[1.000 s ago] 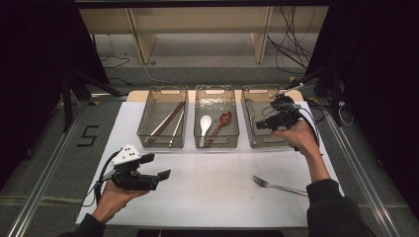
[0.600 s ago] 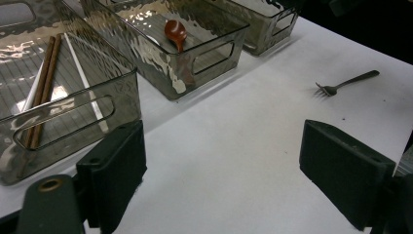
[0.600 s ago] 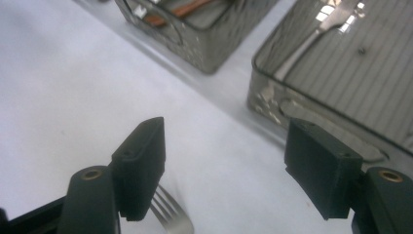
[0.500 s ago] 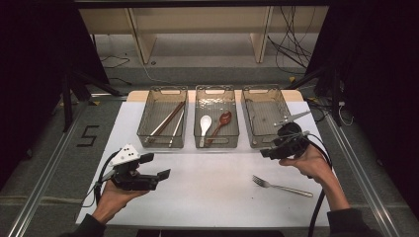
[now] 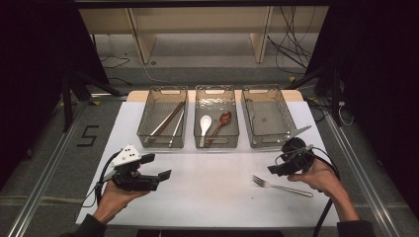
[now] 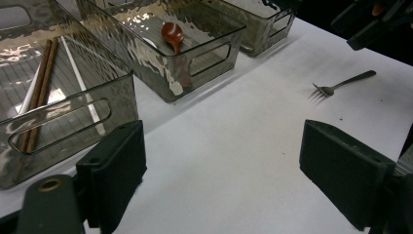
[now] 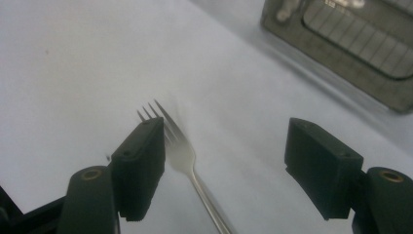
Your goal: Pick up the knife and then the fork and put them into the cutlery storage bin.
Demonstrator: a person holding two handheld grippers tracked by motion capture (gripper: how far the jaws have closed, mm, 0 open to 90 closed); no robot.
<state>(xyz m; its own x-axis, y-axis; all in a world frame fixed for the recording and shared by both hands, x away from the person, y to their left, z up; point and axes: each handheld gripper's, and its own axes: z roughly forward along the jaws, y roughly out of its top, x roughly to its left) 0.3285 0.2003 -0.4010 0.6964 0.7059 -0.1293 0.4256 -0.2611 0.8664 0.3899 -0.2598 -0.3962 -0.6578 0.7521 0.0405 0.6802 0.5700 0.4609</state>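
The fork (image 5: 281, 185) lies flat, tines toward the left, beneath the right hand-held gripper (image 5: 279, 170), jaws apart.

High view overhead; gripper views low, sharing fork (image 5: 281, 186).

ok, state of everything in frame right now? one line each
fork: flat on the white table, not gripped
right gripper: open, low over the fork's head
left gripper: open, nothing between the jaws
left bin: holds chopsticks
middle bin: holds white spoon and red spoon
right bin: empty
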